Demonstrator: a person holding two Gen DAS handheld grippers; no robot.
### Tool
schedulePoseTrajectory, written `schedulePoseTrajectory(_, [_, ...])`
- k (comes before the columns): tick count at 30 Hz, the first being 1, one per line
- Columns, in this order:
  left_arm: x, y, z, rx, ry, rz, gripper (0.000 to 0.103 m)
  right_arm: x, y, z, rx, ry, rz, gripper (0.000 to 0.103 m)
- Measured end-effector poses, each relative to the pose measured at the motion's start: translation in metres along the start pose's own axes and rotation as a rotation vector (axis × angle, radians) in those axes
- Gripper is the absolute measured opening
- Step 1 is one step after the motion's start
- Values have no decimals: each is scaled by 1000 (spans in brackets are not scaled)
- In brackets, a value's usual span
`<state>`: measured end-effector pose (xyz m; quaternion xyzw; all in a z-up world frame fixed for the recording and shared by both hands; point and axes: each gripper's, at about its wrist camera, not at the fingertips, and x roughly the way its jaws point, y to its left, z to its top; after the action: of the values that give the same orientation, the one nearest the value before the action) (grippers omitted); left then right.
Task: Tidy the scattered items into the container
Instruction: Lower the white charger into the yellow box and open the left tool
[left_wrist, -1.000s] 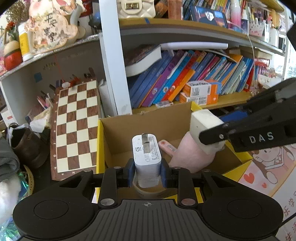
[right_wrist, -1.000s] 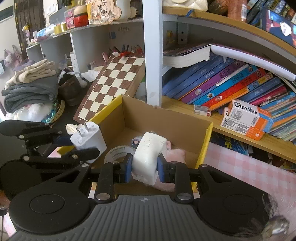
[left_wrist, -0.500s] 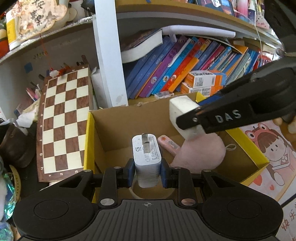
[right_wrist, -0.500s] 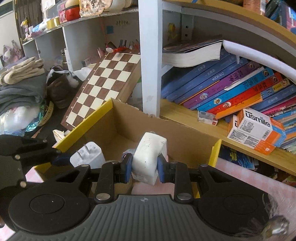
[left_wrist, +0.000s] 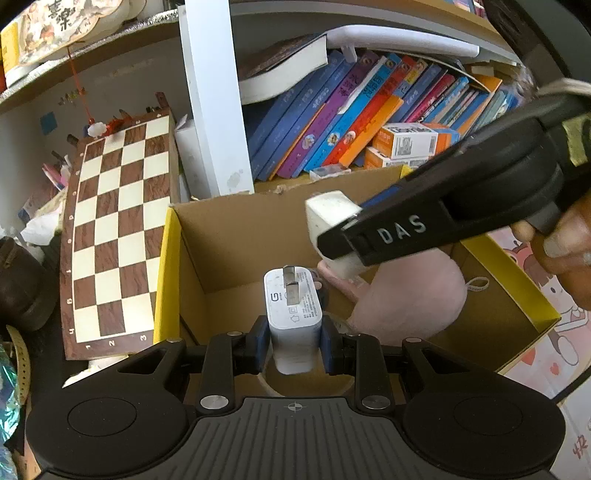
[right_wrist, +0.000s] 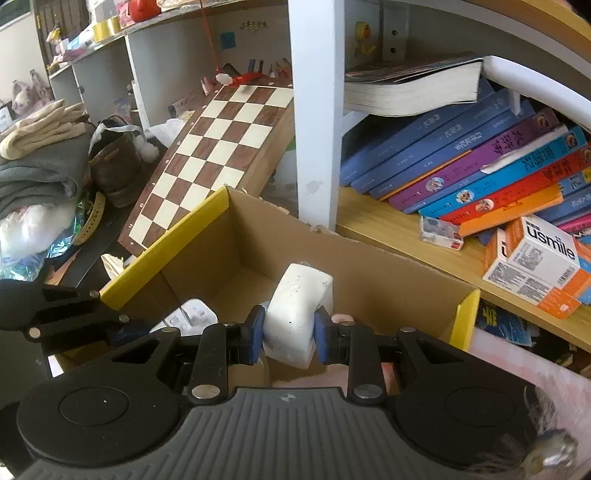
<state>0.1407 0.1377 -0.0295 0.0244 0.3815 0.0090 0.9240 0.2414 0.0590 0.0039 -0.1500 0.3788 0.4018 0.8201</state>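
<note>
While both tools are held over the open cardboard box (left_wrist: 229, 236), the left hand-held gripper (left_wrist: 293, 341) is seen clamped on a white wall charger (left_wrist: 293, 314), its blue pads pressed against the charger's sides and its two metal prongs pointing up and away from the camera. Just beyond it, inside the box, a pink plush item (left_wrist: 410, 299) is lying on the floor of the box, with a roll of tape (left_wrist: 306, 387) partly visible beneath the charger. Above the plush, the right hand-held gripper (right_wrist: 288, 330) is closed on a white scuffed block, possibly another adapter (right_wrist: 299, 314); what it is cannot be told for certain. A person's fingers (left_wrist: 561, 258) are seen gripping that tool at the right edge of the left wrist view. Behind the yellow-edged box, a chessboard (left_wrist: 114, 236) is leaned against the shelf unit, and a row of slanted books (right_wrist: 480, 166) is stacked on the wooden shelf, with an orange and white usmile carton (right_wrist: 535, 269) lying beside them.
</note>
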Motion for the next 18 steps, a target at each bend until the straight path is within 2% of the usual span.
schedulePoseTrajectory(18, [6,3,-4,-3,9,-12,30,16,8,14,-34,9,30,26])
